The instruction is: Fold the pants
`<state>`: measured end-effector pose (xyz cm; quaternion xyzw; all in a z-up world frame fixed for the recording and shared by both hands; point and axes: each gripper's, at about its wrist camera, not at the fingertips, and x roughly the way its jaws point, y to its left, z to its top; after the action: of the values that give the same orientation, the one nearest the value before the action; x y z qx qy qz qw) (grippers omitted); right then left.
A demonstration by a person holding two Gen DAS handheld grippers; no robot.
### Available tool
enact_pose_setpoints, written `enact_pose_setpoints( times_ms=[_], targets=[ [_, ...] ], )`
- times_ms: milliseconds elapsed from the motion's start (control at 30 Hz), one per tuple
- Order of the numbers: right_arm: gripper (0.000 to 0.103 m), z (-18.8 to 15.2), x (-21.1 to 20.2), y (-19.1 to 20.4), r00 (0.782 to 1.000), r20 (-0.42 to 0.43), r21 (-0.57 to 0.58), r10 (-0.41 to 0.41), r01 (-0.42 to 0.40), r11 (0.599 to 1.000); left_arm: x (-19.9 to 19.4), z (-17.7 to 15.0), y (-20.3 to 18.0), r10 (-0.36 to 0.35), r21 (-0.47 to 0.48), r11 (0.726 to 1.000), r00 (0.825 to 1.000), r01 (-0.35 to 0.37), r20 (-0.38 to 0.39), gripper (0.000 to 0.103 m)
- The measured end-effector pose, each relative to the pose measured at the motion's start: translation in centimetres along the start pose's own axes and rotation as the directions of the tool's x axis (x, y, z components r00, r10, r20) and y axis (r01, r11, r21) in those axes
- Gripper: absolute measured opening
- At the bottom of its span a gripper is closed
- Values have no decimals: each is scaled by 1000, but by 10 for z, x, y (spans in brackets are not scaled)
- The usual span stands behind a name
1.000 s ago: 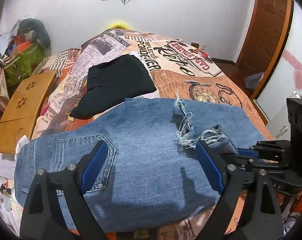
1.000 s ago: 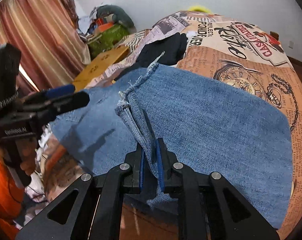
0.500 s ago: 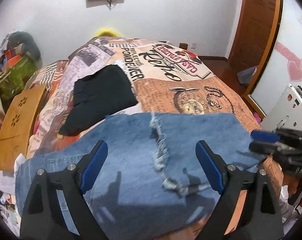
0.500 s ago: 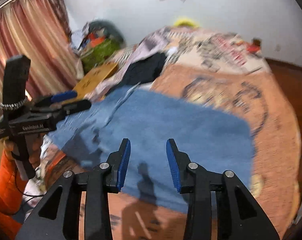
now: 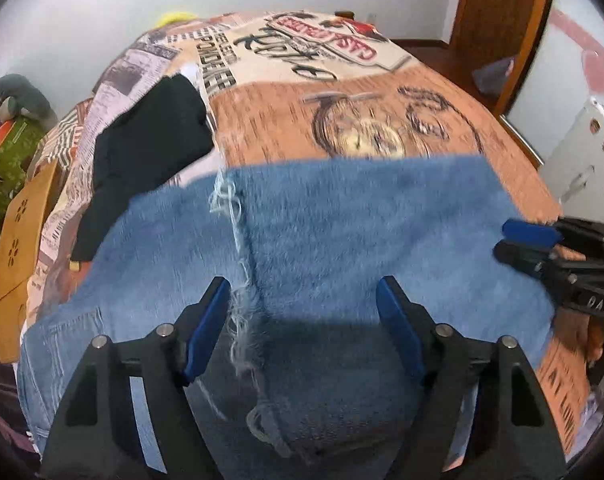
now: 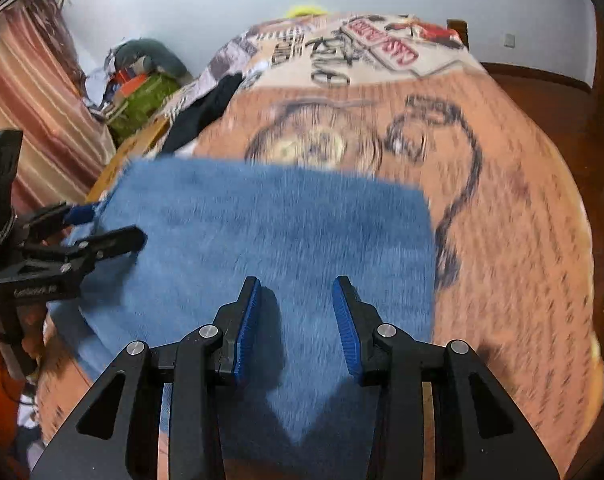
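Both hand-held grippers, left (image 5: 302,320) and right (image 6: 295,320), hover spread apart (empty) above folded jeans (image 5: 342,232).

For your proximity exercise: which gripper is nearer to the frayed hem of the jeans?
Left. The left gripper hangs right over the frayed hem, which runs beside its left finger. The right gripper is over plain denim farther along the jeans.
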<state>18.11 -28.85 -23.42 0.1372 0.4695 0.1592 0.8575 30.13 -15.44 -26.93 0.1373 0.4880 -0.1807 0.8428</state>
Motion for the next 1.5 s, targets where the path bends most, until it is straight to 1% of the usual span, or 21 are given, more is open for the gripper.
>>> enact_pose_setpoints(
  times_ms=[133, 200, 300, 400, 467, 533, 633, 700, 733, 800, 833, 933, 1000, 1100, 1200, 1233, 1267, 1333, 1400, 1467, 1500],
  targets=[
    [34, -14, -16, -7, 1000, 12, 36, 17, -17, 999, -14, -19, 4, 16, 12, 1000, 1000, -17, 12, 76],
    [34, -24, -22, -6, 1000, 16, 32, 5, -6, 999, -20, -28, 7, 20, 4, 1000, 1000, -20, 16, 77],
    [34, -35, -29, -2, 999, 25, 20, -23, 23, 1000, -28, -41, 15, 16, -32, 999, 999, -15, 28, 77],
    [34, -36, -34, -4, 999, 23, 38, -27, 26, 999, -36, -51, 24, -3, -85, 996, 999, 7, 47, 78],
    [34, -36, -38, -2, 999, 10, 35, -38, 38, 999, -42, -54, 27, -5, -102, 995, 998, 10, 55, 78],
    [34, -32, -41, 1, 998, -3, 20, -59, 59, 998, -52, -58, 29, 25, -101, 995, 997, -17, 80, 78],
    [34, -25, -47, 7, 997, -2, 7, -73, 73, 997, -75, -66, 37, 104, -102, 991, 984, -90, 142, 78],
    [36, -17, -53, 16, 997, 27, -5, -67, 67, 998, -93, -72, 55, 129, -155, 983, 976, -101, 178, 78],
    [40, -13, -55, 21, 997, 41, -18, -65, 66, 998, -100, -74, 62, 135, -179, 979, 973, -102, 188, 78],
    [44, -1, -60, 37, 995, 81, -58, -60, 64, 996, -116, -81, 83, 164, -243, 964, 962, -109, 217, 78],
    [45, 4, -61, 45, 994, 96, -79, -52, 60, 995, -124, -85, 94, 178, -275, 955, 957, -112, 228, 79],
    [45, 22, -59, 73, 992, 122, -145, -24, 42, 989, -142, -104, 130, 196, -376, 922, 949, -92, 248, 81],
    [45, 30, -54, 90, 992, 128, -182, -8, 31, 983, -149, -121, 156, 196, -449, 891, 949, -67, 247, 82],
    [45, 39, -40, 117, 993, 113, -218, 32, -6, 976, -149, -146, 185, 217, -536, 841, 951, -68, 219, 82],
    [45, 40, -24, 137, 995, 82, -252, 62, -39, 967, -141, -177, 213, 209, -626, 778, 961, -49, 184, 82],
    [45, 39, -17, 145, 996, 67, -266, 64, -44, 963, -136, -187, 221, 198, -657, 753, 965, -37, 173, 82],
    [45, 38, -9, 151, 997, 51, -284, 60, -43, 958, -131, -197, 228, 194, -687, 726, 968, -33, 159, 82],
    [45, 36, 6, 162, 999, 26, -325, 41, -31, 945, -121, -214, 238, 186, -729, 683, 974, -35, 127, 82],
    [45, 33, 21, 169, 1000, 11, -360, 4, 0, 933, -107, -229, 245, 136, -761, 649, 985, -5, 110, 82],
    [45, 31, 36, 172, 1000, -17, -375, -25, 17, 927, -95, -241, 249, 62, -792, 608, 990, 61, 123, 82],
    [45, 31, 41, 171, 999, -31, -375, -31, 17, 927, -88, -246, 252, 10, -807, 582, 991, 104, 136, 82]
  ],
)
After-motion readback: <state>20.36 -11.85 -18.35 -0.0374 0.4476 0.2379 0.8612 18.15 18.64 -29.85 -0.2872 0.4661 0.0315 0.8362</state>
